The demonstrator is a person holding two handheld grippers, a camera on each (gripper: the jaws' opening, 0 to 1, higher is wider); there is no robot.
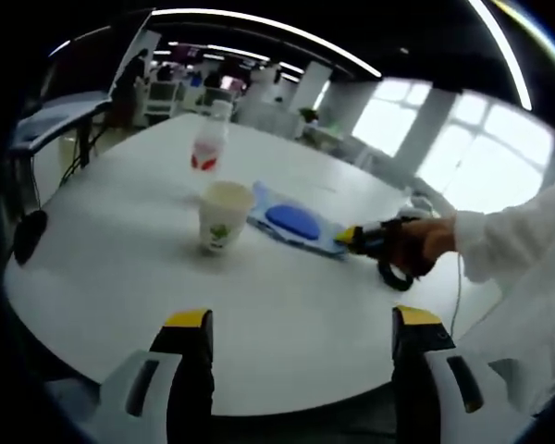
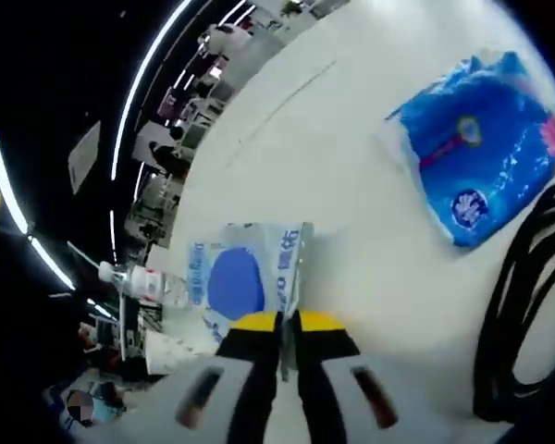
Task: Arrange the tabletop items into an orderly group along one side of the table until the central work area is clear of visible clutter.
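Left gripper view: the left gripper [image 1: 302, 347] hangs over the near edge of the white table [image 1: 120, 268], jaws well apart, nothing between them. At 12 o'clock from it stands a paper cup [image 1: 224, 215]; beyond that, at 11 o'clock, a clear water bottle [image 1: 209, 139] with a red label. Just right of the cup lies a flat wipes pack [image 1: 293, 222], pale blue with a dark blue oval. At 3 o'clock a hand in a white sleeve brings the right gripper [image 1: 351, 237] to the pack's near corner.

Right gripper view: the right gripper [image 2: 286, 322] has its yellow-tipped jaws together, clamped on the pack's [image 2: 245, 277] edge. The bottle [image 2: 153, 285] and cup [image 2: 171, 350] lie at 9 o'clock, view rolled. At 2 o'clock is a bright blue tissue packet [image 2: 486, 148]; at 4 o'clock a black cable [image 2: 518, 305].

Step in hand, as I judge: dragging the wipes pack toward the group. Next move calls for a steady pull keeping the thin edge pinched, stopping short of the cup.
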